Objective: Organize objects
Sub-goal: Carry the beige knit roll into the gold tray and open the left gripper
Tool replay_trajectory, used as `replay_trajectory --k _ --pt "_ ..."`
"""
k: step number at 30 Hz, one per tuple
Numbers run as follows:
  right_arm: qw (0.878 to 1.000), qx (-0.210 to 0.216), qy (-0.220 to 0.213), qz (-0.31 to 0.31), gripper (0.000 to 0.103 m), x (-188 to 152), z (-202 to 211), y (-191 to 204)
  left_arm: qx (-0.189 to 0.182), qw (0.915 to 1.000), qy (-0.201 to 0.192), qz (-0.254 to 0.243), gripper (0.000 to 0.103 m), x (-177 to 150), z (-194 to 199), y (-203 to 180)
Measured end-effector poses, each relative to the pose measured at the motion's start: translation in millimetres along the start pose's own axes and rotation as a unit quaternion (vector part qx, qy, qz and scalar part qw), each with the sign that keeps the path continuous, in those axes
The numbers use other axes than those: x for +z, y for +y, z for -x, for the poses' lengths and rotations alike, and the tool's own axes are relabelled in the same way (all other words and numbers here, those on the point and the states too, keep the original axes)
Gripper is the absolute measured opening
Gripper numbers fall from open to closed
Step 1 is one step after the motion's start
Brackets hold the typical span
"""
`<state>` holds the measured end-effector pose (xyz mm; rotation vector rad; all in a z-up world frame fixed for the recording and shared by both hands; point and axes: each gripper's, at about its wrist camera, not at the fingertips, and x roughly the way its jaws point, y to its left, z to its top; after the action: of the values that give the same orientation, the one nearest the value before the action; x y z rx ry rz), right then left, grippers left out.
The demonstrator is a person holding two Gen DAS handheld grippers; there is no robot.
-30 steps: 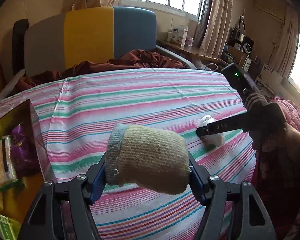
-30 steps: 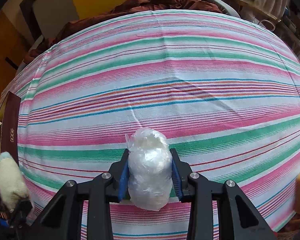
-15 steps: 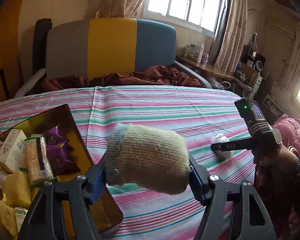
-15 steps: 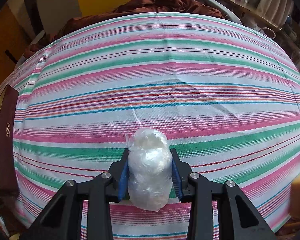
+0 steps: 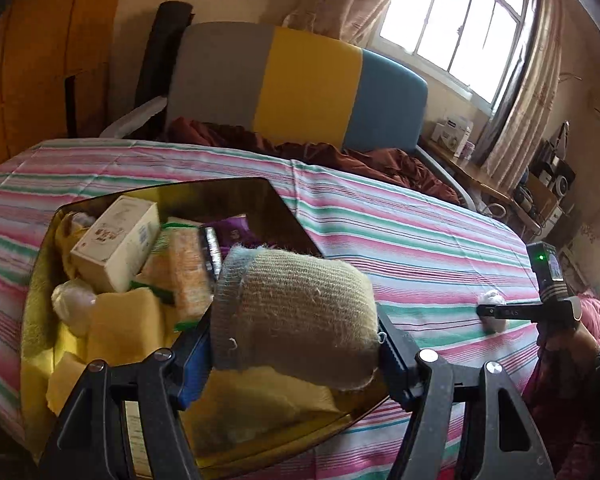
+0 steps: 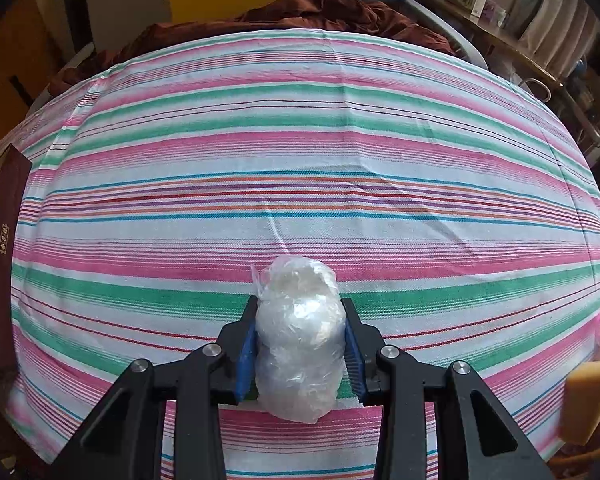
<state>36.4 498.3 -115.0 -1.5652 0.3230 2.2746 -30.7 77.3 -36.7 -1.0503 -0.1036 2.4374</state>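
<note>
My left gripper [image 5: 296, 344] jaws clamped on sock roll [image 5: 292, 312], hanging over tin [image 5: 236, 188] on bed [image 5: 400, 240]. Tin holds box [image 5: 116, 240], snack packs [image 5: 188, 268], yellow cloth [image 5: 120, 328], plastic wad [image 5: 70, 300]. My right gripper [image 6: 300, 344] jaws pinch plastic bundle [image 6: 298, 332] over bed.

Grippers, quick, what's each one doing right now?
Left gripper: closed on the rolled sock.
Right gripper: closed on the plastic bundle.
</note>
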Motion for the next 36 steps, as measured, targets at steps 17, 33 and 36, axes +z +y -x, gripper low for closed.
replay_trajectory --k 17,33,36 --pt "1.0 -0.013 -0.003 0.017 0.039 1 -9 18 0.018 0.9972 0.072 0.001 0.072 -30 -21 25" --pt "1.0 -0.018 -0.004 0.023 0.039 -2 -1 27 0.033 0.9967 0.074 -0.007 0.075 -31 -13 28" --pt "0.999 -0.022 -0.005 0.028 0.037 -2 0 28 0.044 0.997 0.061 -0.017 0.075 -28 -6 25"
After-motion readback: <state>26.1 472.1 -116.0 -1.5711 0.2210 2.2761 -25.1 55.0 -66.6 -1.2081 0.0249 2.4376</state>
